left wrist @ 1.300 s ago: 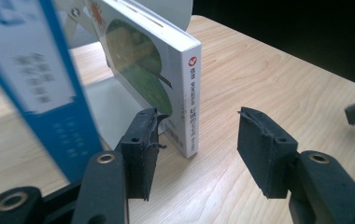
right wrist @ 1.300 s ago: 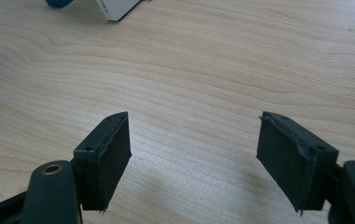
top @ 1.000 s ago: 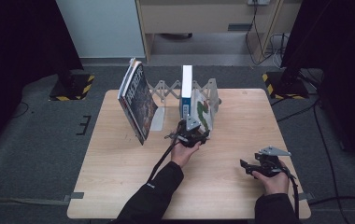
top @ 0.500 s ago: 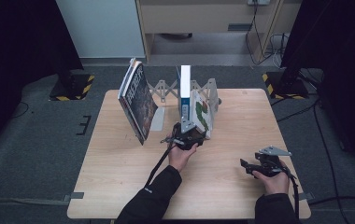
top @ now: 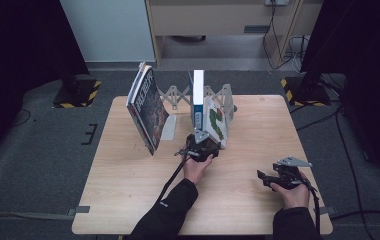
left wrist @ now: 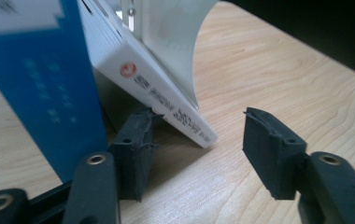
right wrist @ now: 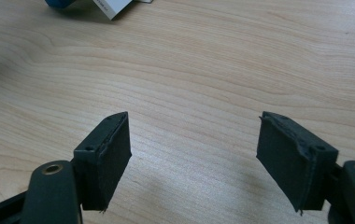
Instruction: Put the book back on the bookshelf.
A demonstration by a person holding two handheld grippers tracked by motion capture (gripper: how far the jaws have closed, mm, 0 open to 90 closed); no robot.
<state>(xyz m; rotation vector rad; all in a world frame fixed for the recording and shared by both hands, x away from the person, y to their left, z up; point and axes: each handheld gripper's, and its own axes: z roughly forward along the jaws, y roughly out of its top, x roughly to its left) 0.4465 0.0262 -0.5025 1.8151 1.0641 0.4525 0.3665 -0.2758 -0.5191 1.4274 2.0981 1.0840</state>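
left jaws spread off the leaning book

left gripper [left wrist: 199, 154] jaws have just been opening and stand wide; the white book [left wrist: 161, 91] sits between and just ahead of them, near the left pad, pads not pressing. it leans against the blue book [left wrist: 40, 88], spine running up and away from the jaws. left hand is nearer; right gripper [right wrist: 192, 156] is wide, empty, well apart over the table [right wrist: 213, 70].

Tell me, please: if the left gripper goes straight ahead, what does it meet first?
Probably the leaning white book: the left gripper, jaws open, points at its lower corner, beside the upright blue book.
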